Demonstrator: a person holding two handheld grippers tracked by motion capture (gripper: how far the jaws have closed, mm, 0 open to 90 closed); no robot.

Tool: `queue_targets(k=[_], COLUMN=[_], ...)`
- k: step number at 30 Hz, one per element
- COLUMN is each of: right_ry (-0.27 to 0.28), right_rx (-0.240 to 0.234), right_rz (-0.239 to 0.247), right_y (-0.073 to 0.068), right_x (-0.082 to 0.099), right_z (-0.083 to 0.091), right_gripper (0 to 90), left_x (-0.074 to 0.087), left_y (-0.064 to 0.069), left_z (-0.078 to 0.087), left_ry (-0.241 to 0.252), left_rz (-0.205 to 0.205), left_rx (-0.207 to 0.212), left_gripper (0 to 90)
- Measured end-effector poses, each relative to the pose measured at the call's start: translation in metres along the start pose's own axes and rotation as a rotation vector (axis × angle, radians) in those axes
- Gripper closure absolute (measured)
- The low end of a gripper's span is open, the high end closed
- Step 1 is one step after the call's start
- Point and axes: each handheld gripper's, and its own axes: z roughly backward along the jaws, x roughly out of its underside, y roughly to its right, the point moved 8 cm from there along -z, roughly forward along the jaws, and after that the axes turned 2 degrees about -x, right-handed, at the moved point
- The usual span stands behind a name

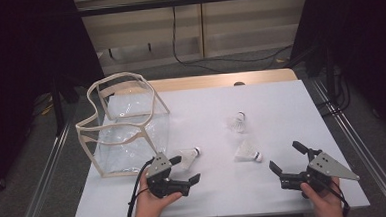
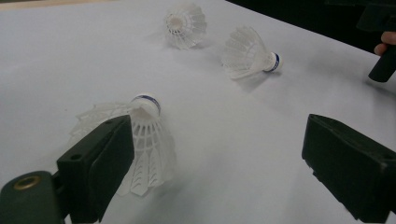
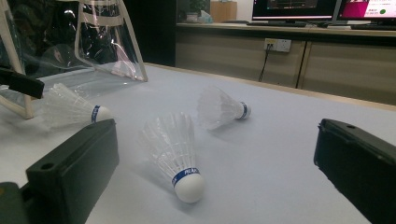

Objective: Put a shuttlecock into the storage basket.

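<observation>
A person's left gripper (image 1: 185,170) closes in on the nearest shuttlecock (image 1: 187,157), which lies on its side on the white table (image 1: 281,109) just beside a clear bag (image 1: 124,124), its jaws spread wide and gripping nothing, one jaw already against the feather skirt. The right gripper (image 1: 287,159) waits with jaws released near two other shuttlecocks (image 1: 247,151) (image 1: 236,123). A clean pick likely means centring the jaws nearer the cork end and closing gently, since the skirt would crush.
</observation>
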Motion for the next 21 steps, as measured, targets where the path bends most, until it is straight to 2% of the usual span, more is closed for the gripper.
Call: queue_targets(k=[11, 21], right_ry=[0.001, 0.002], right_rx=[-0.001, 0.000], right_rz=[0.001, 0.002], right_y=[0.0003, 0.0001], right_x=[-0.0003, -0.0004], right_z=[0.0002, 0.0001], right_gripper=[0.0, 0.0], left_x=[0.0043, 0.0068], left_y=[-0.0027, -0.0058], left_z=[-0.0078, -0.0098], left_ry=[-0.045, -0.063], left_rz=[0.000, 0.002], left_rx=[-0.027, -0.057], left_gripper=[12.9, 18.5])
